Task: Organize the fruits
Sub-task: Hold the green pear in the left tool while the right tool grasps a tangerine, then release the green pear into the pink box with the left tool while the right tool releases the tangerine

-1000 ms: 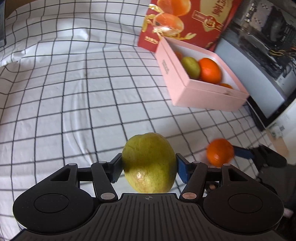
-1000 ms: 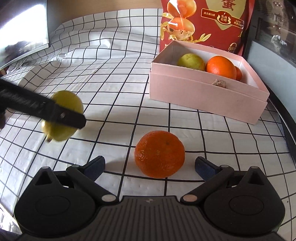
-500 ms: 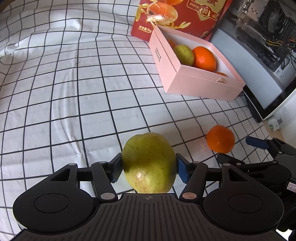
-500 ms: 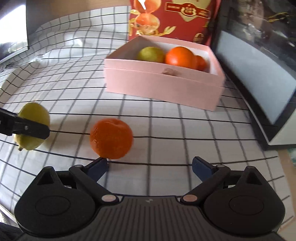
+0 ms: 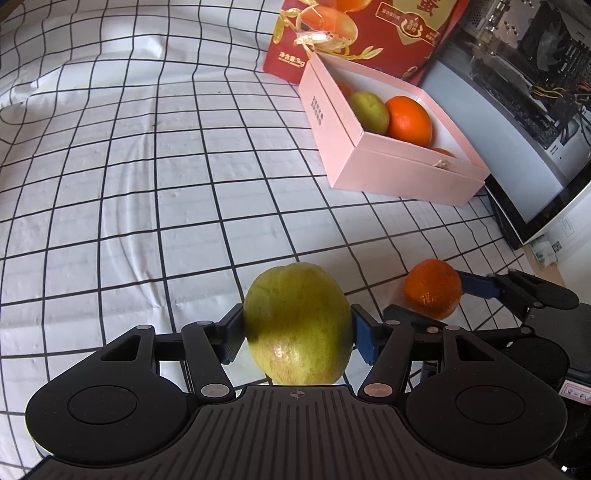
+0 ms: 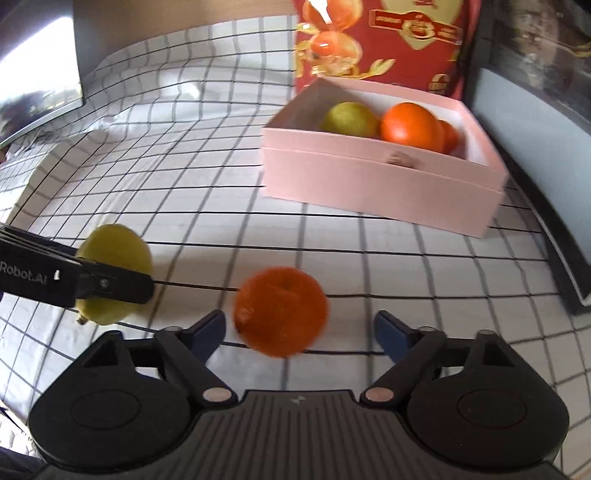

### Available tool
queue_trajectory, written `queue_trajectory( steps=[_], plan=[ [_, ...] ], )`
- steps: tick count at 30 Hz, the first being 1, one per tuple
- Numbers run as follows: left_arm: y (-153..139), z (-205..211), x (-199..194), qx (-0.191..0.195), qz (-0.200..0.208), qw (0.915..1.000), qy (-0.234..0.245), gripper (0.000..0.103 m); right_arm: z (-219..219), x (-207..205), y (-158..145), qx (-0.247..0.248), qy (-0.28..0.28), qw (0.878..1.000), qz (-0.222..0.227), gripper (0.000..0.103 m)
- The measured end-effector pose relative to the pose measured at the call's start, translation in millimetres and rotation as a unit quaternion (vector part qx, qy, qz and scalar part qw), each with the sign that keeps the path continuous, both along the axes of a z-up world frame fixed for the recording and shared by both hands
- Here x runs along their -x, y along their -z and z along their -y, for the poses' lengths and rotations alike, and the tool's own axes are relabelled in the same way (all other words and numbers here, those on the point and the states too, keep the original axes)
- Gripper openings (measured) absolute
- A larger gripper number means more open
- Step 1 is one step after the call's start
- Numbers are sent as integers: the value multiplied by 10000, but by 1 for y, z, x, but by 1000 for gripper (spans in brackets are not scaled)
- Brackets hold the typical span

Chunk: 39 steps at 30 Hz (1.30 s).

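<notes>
Gripping a yellow-green pear [image 5: 298, 325] across its widest part, the left tongs [image 5: 297, 334] are clamped on the fruit, with both blue pads pressed against its sides, and hold it above the checked tabletop [image 5: 147, 184]. In the right wrist view the same pear [image 6: 114, 273] appears at the left, partly crossed by the black finger of those tongs.

The right tongs [image 6: 299, 326] stand wide apart around a loose orange [image 6: 281, 311], which rests on the cloth between the two blue pads; the left pad sits just beside it, while the right pad is clearly off it. The fruit looks blurred, so whether anything touches it cannot be told.

A pink box [image 5: 391, 170] sits farther back on the right, in front of a red carton [image 5: 354, 33]. It already holds a green fruit [image 5: 369, 112] and an orange fruit [image 5: 409, 120], with a little more orange showing behind them.

The step in hand appears to be a two-handed pickup: one fruit is secured and the other is lined up. Next, the right tongs would need to centre on the orange and close gently without rolling it away. Both fruits would then be carried over the box's near wall to the empty space inside.
</notes>
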<state>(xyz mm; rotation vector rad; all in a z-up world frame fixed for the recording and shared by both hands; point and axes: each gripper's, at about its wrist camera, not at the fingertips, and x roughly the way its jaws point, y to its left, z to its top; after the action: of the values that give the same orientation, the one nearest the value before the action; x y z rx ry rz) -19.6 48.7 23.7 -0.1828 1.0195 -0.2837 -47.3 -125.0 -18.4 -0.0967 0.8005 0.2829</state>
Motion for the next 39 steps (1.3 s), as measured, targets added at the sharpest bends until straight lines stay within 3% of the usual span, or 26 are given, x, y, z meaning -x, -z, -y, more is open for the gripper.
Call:
queue_trajectory(
  steps=[1,3,6,15,20,25,29,35,39],
  plan=[
    [0,0,0,7,1,10000,-9,65,-2,0,-1,14,-70,10000,3,77],
    [0,-1,0,21,1,10000,-23,65,-5,1,-3,-32,-164,9999,9,60],
    [0,0,1,24,-1,10000,-30,65,-5,1,-8,-73,-161,9998,90,49],
    [-1,2,-1,-19,66,10000,-34,65,1,0,-9,15,-113,9999,66,48],
    [0,4,0,-27,300,9995,20,65,9,-1,-10,9,-20,9999,122,48],
    [-1,5,-5,178,392,9991,21,65,22,-2,-11,-57,156,9997,172,48],
    [-28,10,-20,577,794,9951,120,65,35,-6,-22,-208,289,9988,329,48],
    [-99,39,-88,894,1697,9808,359,65,48,-26,-70,-220,232,9929,1149,48],
    [-117,68,-159,1094,1656,9793,389,65,49,-59,-94,-94,107,9884,1511,48]
  ],
)
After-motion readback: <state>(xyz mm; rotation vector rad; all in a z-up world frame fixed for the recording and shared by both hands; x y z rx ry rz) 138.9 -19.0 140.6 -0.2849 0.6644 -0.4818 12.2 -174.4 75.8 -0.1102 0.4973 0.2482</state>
